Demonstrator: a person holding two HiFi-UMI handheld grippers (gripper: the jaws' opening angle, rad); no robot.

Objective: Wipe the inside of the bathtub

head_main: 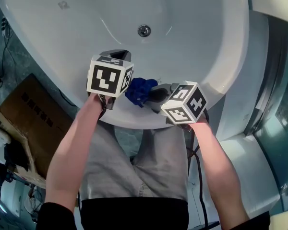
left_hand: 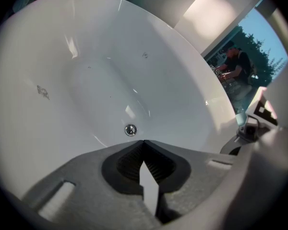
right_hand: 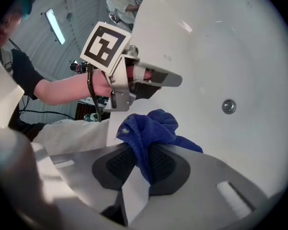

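– Cloth first: where does it sit?

– The blue cloth (right_hand: pixel 151 128) is pinched between the jaws of the right gripper (right_hand: pixel 140 150) and bunches up above the pads. It hangs just inside the near rim of the bathtub (head_main: pixel 197 42). I cannot tell whether it touches the white wall.

– Does the head view confirm that grip?

– Hardly. The right marker cube (head_main: pixel 185 103) covers most of that gripper there, and the cloth hides the tips. Only the right gripper view shows the hold.

– And the left gripper (left_hand: pixel 143 143)?

– Its jaws are closed tip to tip with nothing between them. They point down into the tub, and the drain (left_hand: pixel 130 130) lies just beyond the tips in its own view.

– What is cut off or unclear?

– The bathtub runs past the frame edge in every view. A small grey mark (left_hand: pixel 42 92) on the tub wall is too faint to identify. A person (left_hand: pixel 235 66) beyond the tub's far edge is small and dim.

– Any writing?

– Both cubes carry black-and-white square patterns, not letters. A cardboard box (head_main: pixel 31 111) on the floor to the left bears dark print that is too small to read.
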